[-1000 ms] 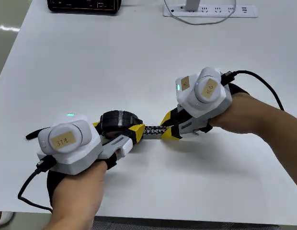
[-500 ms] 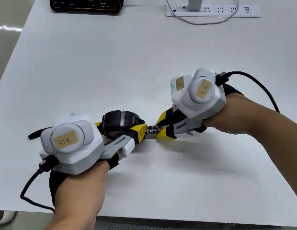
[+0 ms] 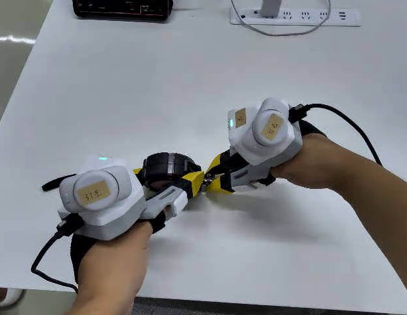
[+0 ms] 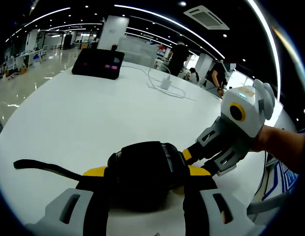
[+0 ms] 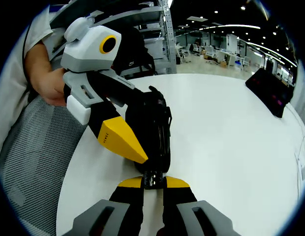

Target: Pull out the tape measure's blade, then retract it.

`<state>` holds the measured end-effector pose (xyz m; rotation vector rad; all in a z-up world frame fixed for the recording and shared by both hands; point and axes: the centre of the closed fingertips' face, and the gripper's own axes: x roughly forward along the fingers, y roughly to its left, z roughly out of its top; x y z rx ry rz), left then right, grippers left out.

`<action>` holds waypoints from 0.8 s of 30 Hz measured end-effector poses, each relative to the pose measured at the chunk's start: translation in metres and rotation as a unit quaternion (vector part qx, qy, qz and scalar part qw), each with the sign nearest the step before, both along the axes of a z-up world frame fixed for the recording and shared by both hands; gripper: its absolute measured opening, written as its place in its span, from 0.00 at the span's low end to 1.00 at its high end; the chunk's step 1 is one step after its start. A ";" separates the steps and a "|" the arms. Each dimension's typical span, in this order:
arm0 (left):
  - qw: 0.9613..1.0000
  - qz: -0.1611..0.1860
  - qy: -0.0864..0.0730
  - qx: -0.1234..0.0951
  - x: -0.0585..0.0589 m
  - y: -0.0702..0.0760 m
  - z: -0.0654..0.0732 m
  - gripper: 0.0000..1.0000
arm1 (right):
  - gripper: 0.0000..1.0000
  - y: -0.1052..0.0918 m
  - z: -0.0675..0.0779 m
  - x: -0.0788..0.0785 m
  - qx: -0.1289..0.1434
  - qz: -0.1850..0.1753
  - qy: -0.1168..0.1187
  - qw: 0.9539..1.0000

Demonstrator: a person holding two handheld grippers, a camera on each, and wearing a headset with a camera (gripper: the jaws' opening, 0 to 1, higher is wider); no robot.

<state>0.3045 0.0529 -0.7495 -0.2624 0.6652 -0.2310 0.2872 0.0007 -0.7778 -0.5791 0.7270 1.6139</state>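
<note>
Tape measure (image 3: pixel 163 164), one: left gripper (image 3: pixel 165 178) clamps it; right gripper (image 3: pixel 213 176) pinches blade tip (image 5: pixel 152 180).

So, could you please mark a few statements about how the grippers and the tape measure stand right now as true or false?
1. The left gripper is shut on the tape measure, around its black case. True.
2. The right gripper is open, clear of the tape. False: its jaws pinch the tip of the blade.
3. A long stretch of blade spans between the grippers. False: only a short bit shows, with the right gripper's tips close to the case.
4. A power strip lies at the far edge of the table. True.
</note>
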 end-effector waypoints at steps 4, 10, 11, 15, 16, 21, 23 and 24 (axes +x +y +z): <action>1.000 0.000 0.000 -0.001 0.000 0.000 0.000 0.56 | 0.11 0.003 0.000 0.000 0.005 -0.001 0.000 1.000; 1.000 0.001 0.000 -0.001 0.000 -0.001 0.000 0.56 | 0.11 0.004 -0.001 0.001 0.009 -0.006 0.001 1.000; 1.000 0.001 0.000 -0.001 -0.001 -0.001 0.000 0.56 | 0.11 0.004 0.000 0.001 0.010 -0.007 0.001 1.000; 1.000 0.002 0.000 -0.001 0.000 -0.001 0.000 0.56 | 0.11 0.004 0.000 0.001 0.012 -0.011 0.001 1.000; 1.000 0.002 0.000 -0.001 0.000 -0.001 0.000 0.56 | 0.11 0.004 0.000 0.001 0.012 -0.012 0.001 1.000; 1.000 0.001 0.001 0.000 0.000 -0.001 0.000 0.57 | 0.12 0.004 -0.001 0.001 0.013 -0.015 0.001 1.000; 1.000 0.001 0.000 -0.001 0.000 -0.001 0.000 0.57 | 0.12 0.004 0.000 0.000 0.013 -0.016 0.003 1.000; 1.000 -0.001 0.000 0.000 0.000 -0.001 0.000 0.57 | 0.13 0.004 0.000 0.000 0.014 -0.016 0.005 1.000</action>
